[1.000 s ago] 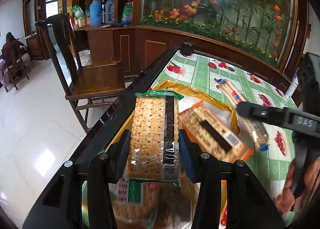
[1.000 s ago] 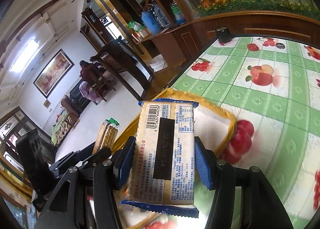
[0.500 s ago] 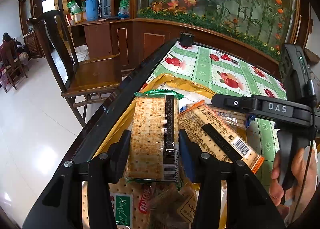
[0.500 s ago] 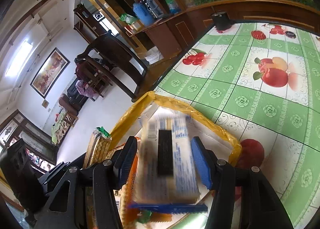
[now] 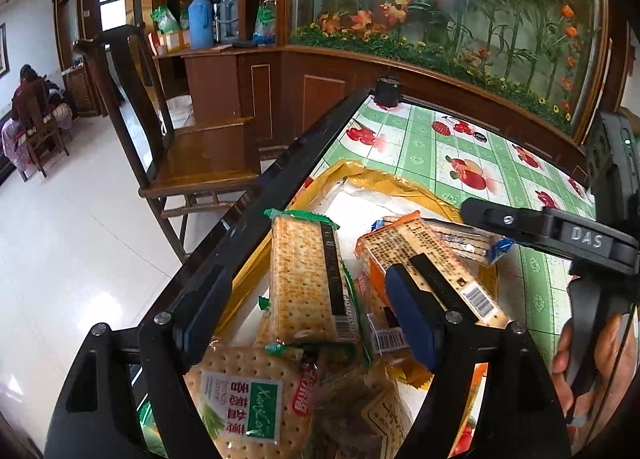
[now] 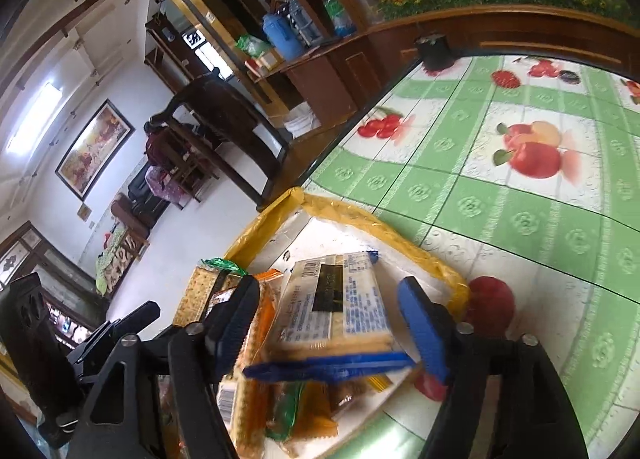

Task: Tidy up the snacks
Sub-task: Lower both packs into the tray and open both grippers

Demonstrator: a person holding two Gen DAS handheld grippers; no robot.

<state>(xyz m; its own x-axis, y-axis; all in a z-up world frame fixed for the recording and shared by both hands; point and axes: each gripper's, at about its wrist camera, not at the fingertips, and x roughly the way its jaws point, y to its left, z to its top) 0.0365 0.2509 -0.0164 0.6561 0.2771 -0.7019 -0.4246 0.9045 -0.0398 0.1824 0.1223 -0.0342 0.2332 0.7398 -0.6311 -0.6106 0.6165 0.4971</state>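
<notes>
A yellow-rimmed tray (image 5: pixel 384 179) near the table's left edge holds several cracker packs. My left gripper (image 5: pixel 308 315) is open above it; the green-trimmed cracker pack (image 5: pixel 304 279) lies free between its fingers on the pile. An orange-trimmed pack (image 5: pixel 432 259) lies beside it. My right gripper (image 6: pixel 332 323) is open over the tray (image 6: pixel 360 219); the blue-trimmed cracker pack (image 6: pixel 336 299) lies loose between its fingers on the other packs. The right gripper's finger also shows in the left wrist view (image 5: pixel 540 227).
The table has a green fruit-print cloth (image 6: pixel 500 179) stretching far and right. A small black cup (image 5: pixel 387 91) stands at the far corner. A wooden chair (image 5: pixel 192 155) stands left of the table edge. A wooden cabinet with a flower panel lines the back.
Both grippers opened. The green-trimmed pack left the left gripper and the blue-trimmed pack left the right gripper; both now lie in the tray.
</notes>
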